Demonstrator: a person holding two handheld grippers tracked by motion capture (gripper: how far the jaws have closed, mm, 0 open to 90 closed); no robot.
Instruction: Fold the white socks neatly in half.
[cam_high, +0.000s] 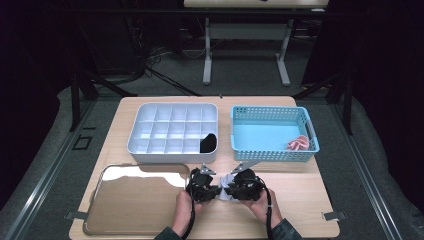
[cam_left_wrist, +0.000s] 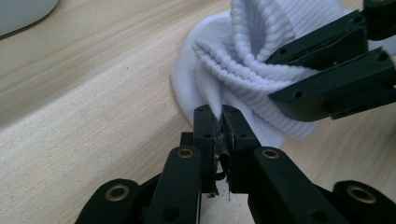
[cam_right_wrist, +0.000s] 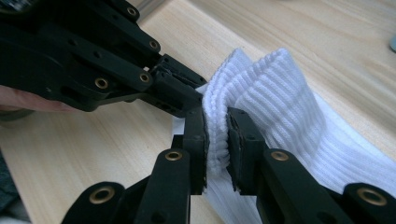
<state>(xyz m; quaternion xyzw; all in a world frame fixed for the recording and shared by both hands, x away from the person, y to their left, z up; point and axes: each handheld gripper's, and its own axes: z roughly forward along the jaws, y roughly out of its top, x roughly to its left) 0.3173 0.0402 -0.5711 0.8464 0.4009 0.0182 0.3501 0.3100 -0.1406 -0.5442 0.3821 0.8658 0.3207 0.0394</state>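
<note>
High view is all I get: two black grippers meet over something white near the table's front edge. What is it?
Observer: A white ribbed sock; the rib shows in the right gripper view.
Operator: Are both grippers holding it?
Observer: The left gripper is shut on a thin edge of the sock, with its jaws almost touching.
Operator: And the right one?
Observer: The right gripper pinches a thicker fold of the cuff, with the ribbing bunched between its jaws.
Operator: How near are the two grips?
Observer: Very near: in the right gripper view, the left gripper's tip bites the sock just above the right gripper's own jaws.
</note>
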